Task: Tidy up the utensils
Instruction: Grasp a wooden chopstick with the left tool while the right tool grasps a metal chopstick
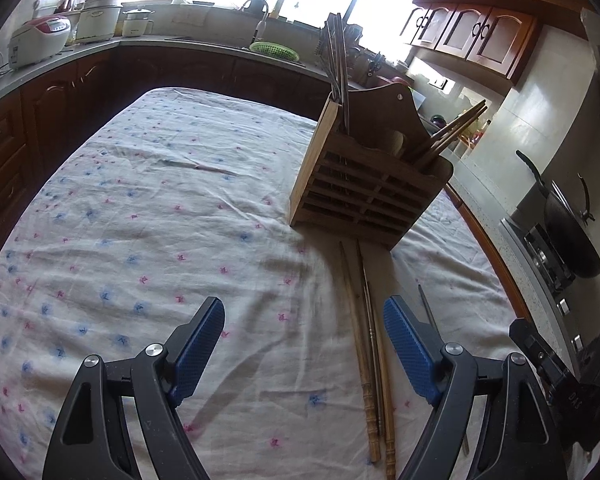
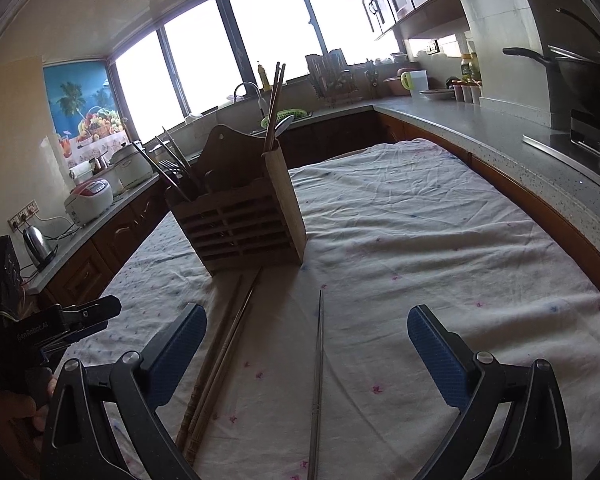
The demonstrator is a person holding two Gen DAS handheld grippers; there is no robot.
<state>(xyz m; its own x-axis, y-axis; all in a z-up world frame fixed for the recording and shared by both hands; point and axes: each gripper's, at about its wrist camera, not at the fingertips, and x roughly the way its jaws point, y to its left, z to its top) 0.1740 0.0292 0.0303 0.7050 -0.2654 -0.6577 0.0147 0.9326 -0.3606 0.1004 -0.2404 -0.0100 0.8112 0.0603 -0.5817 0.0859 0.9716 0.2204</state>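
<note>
Status: partly complete. Wooden utensil holder point(image 1: 364, 184) upright on the cloth-covered surface point(image 1: 140, 220), already loaded in two places: dark metal utensils point(image 1: 336, 52) standing in the left compartment as seen from the left wrist view, wooden chopsticks point(image 1: 452, 132) leaning out of the opposite end. Same holder in the right wrist view point(image 2: 244, 220), with forks and thin rods on its left side and a pair of sticks rising from its right corner.

Outstanding items: a bundle of loose chopsticks point(image 1: 370, 352) lying flat on the cloth just in front of the holder, tips toward its base (mostly wooden, with at least one thin metal stick among them; exact count not readable). Separate single metal chopstick point(image 2: 319, 364) lying apart to the right of that bundle, also pointing at the holder. None of these touched or lifted.

Left hand-held gripper point(image 1: 304, 356): jaws wide apart, nothing between the blue pads, positioned low over the cloth with the bundle just inside its right finger. Right hand-held gripper point(image 2: 306, 360): jaws likewise spread, empty, straddling the single metal chopstick without contact.

Judgement: sorting into the holder begun, final loose pieces remaining. Probable remaining work: pick up each stick from the flat cloth (thin, low-profile, prone to slipping between pads), then drop it into the matching compartment.
</note>
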